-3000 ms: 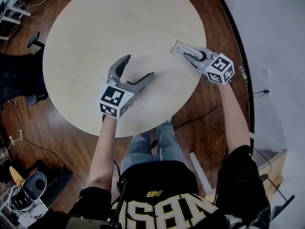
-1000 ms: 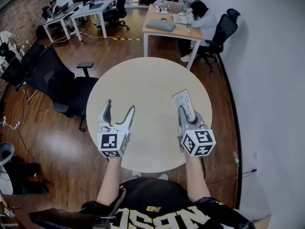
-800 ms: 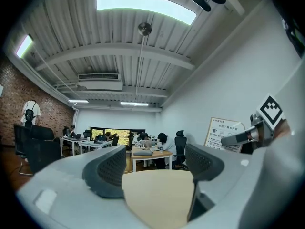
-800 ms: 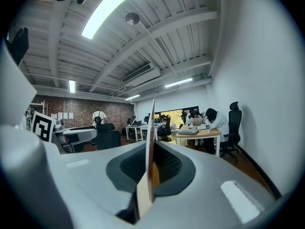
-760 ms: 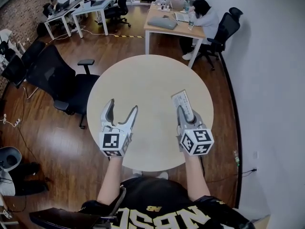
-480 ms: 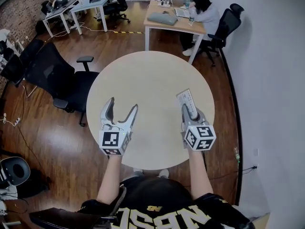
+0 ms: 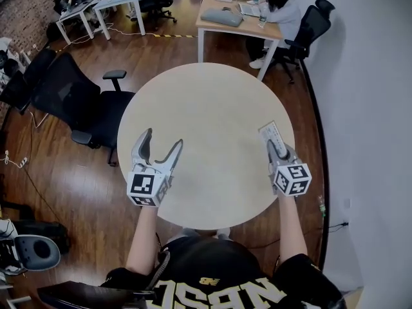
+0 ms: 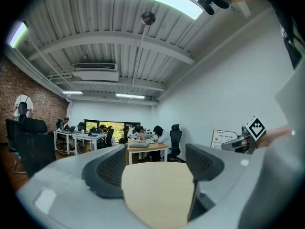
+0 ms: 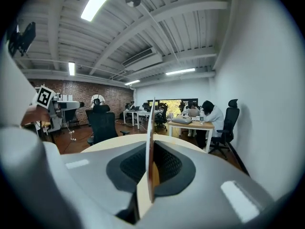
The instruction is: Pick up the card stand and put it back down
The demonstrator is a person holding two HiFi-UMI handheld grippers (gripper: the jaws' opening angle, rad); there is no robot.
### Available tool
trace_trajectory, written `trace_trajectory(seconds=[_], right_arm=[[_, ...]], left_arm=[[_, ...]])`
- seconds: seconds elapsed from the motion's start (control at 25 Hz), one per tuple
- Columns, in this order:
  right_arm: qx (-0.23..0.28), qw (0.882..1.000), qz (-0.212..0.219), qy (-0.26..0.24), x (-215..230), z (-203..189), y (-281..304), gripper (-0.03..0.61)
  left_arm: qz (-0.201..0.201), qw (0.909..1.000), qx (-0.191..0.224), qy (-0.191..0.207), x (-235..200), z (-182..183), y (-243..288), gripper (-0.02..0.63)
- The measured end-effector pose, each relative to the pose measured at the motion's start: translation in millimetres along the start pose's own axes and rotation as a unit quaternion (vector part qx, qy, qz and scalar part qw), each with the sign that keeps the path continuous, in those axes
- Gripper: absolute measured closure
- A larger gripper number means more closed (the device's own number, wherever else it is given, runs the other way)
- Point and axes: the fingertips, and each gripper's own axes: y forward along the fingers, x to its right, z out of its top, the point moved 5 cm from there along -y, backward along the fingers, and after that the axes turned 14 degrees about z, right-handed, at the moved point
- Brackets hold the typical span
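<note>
Illegibly printed card stand (image 7: 268, 131) in right gripper (image 7: 277, 149)

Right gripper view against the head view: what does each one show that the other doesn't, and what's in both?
Only the right gripper view shows the card stand edge-on, pinched between the fingers of the right gripper, plus the ceiling lights. Only the head view shows the person's arms, the whole round table from above and the stand's flat face. Both show the card stand, the table, the left gripper and the wooden desk where someone sits.
</note>
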Motion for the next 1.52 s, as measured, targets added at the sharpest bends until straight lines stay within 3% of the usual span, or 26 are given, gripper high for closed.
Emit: trace_trajectory(seconds=[0.24,0.44,0.56,0.68,0.88,1.16,1.32,1.52], right_arm=[[-0.033,0.999,0.007,-0.032,60.4,9.3,-3.6,0.558],[-0.055,0.994,0.041,-0.091,103.6,49.2,27.1,0.558],[-0.052,0.988,0.085,-0.121,119.2,85.7,64.1,0.558],[-0.041,0.979,0.157,-0.121,123.5,113.8,114.9,0.558],[-0.059,0.951,0.273,-0.135,94.3,132.7,212.7,0.558],[-0.084,0.892,0.413,-0.162,-9.1,128.0,329.2,0.558],[-0.101,0.87,0.46,-0.148,-71.7,89.0,382.3,0.558],[-0.143,0.829,0.524,-0.129,-154.4,7.6,419.4,0.558]], left_arm=[[-0.001,0.9999,-0.015,0.001,-27.1,-5.0,5.9,0.209],[0.025,0.9994,-0.023,0.007,-67.8,-11.2,-2.5,0.209],[0.046,0.9985,-0.028,0.002,-93.3,-14.0,-10.3,0.212],[0.07,0.9968,-0.04,0.002,-117.2,-24.7,-24.2,0.219],[0.111,0.9923,-0.053,-0.01,-157.7,-38.7,-56.4,0.219],[0.121,0.9911,-0.055,-0.005,-195.4,-60.8,-96.4,0.226],[0.117,0.9914,-0.058,-0.011,-194.0,-72.8,-108.4,0.23],[0.101,0.9924,-0.061,-0.033,-186.8,-101.4,-110.8,0.23]])
